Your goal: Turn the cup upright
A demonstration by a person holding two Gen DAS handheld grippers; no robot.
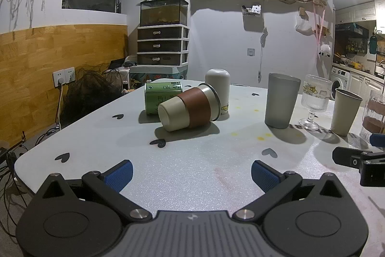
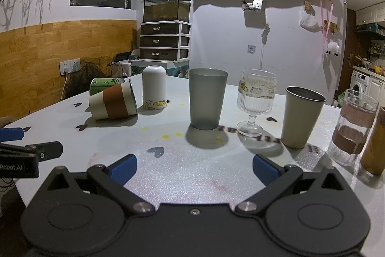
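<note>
**On its side beside the green tin, a sleeved cup lies untouched**

Beside the green tin point(image 1: 161, 96), which also lies on its side, a cream cup with a brown sleeve point(image 1: 190, 108) rests tipped over on the pale table point(image 1: 192, 160). Its closed base points toward the near left edge of the table and its dark-rimmed mouth points away, toward a white upside-down tumbler point(image 1: 218, 88) standing just behind it. The cup touches or nearly touches the tin; which one cannot be told.

To the right of the sleeved cup, well apart from it, a frosted grey tumbler point(image 2: 207, 98) stands upright. Further right of that stand a ribbed stemmed glass point(image 2: 255, 101), a metal cup point(image 2: 302, 117) and a clear glass with a brown band point(image 2: 353, 129).

Nearer than the sleeved cup, the left gripper point(image 1: 192, 174) hovers over bare table with its blue-padded fingers spread wide, holding nothing. The right gripper point(image 2: 193, 169) sits to its right, in front of the grey tumbler, fingers likewise wide apart and holding nothing
</note>
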